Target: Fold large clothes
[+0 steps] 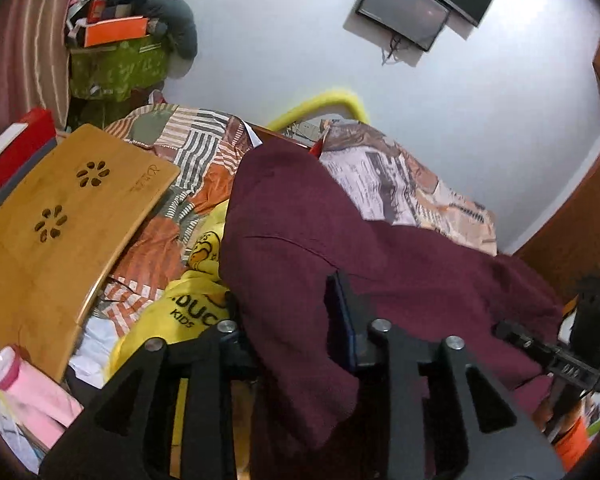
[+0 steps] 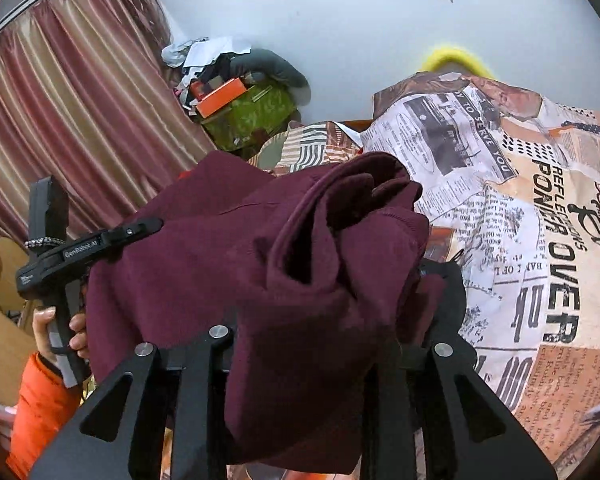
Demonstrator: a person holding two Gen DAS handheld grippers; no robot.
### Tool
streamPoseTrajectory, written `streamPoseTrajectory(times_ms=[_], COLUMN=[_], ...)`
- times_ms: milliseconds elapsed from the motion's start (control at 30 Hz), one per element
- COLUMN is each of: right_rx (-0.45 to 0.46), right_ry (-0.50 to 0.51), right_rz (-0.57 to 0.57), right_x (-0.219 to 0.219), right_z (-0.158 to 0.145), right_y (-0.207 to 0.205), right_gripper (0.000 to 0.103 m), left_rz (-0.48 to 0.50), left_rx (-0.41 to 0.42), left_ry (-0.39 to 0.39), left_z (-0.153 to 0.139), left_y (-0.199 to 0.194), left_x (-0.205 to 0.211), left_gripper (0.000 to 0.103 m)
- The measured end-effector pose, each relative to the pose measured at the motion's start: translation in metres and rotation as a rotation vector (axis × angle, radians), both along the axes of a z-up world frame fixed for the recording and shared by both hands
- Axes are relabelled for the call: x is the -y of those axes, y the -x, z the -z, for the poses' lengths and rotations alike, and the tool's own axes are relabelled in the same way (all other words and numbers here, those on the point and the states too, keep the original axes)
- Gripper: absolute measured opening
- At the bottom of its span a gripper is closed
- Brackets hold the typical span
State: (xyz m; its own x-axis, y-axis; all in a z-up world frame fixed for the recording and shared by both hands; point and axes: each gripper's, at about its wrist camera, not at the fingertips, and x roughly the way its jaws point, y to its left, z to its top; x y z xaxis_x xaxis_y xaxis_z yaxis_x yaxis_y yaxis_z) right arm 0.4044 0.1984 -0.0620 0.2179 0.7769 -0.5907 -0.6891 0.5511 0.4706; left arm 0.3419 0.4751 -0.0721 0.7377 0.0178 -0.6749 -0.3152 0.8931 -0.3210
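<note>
Bed (image 2: 540,240) with newsprint-pattern cover, cluttered room. Maroon sweater (image 2: 260,248) hangs bunched across both tools above it. Right gripper (image 2: 320,344) pinches a thick fold; left gripper (image 1: 288,320) has cloth between its fingers, grip unclear. Soft, floppy, fairly heavy: take hold at the shoulders or hem.

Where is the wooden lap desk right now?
In the left wrist view, the wooden lap desk lies at the left on the patterned bedspread, beside the yellow garment and left of the maroon garment.
</note>
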Motion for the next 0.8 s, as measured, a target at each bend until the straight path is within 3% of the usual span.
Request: streamPoseTrajectory(times_ms=[267, 367, 433, 500, 567, 800], right_rx=[0.025, 0.035, 0.063, 0.061, 0.036, 0.073], right_ry=[0.049, 0.082, 0.110, 0.104, 0.115, 0.154], right_rz=[0.021, 0.047, 0.100, 0.106, 0.113, 0.154], right_x=[0.010, 0.016, 0.027, 0.037, 0.042, 0.056], right_z=[0.010, 0.011, 0.009, 0.009, 0.011, -0.001], right_y=[0.016, 0.022, 0.025, 0.027, 0.026, 0.037], right_gripper=[0.035, 0.049, 0.071, 0.071, 0.071, 0.071], left_rz=[0.018, -0.003, -0.022, -0.037, -0.081, -0.113], left_rx=[-0.047, -0.070, -0.087, -0.095, -0.114, -0.147], left_ry=[-0.092, -0.130, -0.149, -0.131, -0.163, -0.228], left_z=[0.004, 0.004, 0.004, 0.005, 0.003, -0.015], left_y=[0.003, 0.004, 0.005, 0.006, 0.008, 0.030], left_x=[0.017, 0.022, 0.023, 0.021, 0.023, 0.050], left_gripper=[0.047, 0.051, 0.053, 0.055, 0.080, 0.082])
